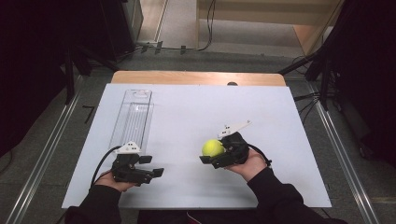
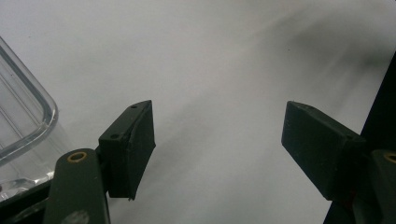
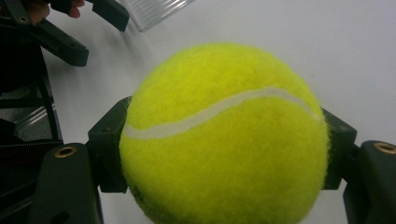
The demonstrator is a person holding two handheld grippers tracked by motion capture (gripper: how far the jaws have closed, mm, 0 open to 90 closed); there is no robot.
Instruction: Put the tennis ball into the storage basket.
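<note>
A yellow tennis ball (image 1: 212,146) is clamped between the jaws of my right gripper (image 1: 215,152), right of the table's middle and near the front. In the right gripper view the ball (image 3: 224,135) bulges out between the two black pads (image 3: 109,154). My left gripper (image 1: 153,166) lies at the front left, pointing right, its jaws wide apart with nothing between them. In the left gripper view the pads (image 2: 133,144) stand well apart over bare white surface. A long clear plastic tray (image 1: 134,115) lies just beyond the left gripper.
A white sheet (image 1: 187,116) covers the wooden table. The clear tray's rounded corner (image 2: 32,121) is at the left of the left gripper view. Dark stands and cables surround the table on the floor.
</note>
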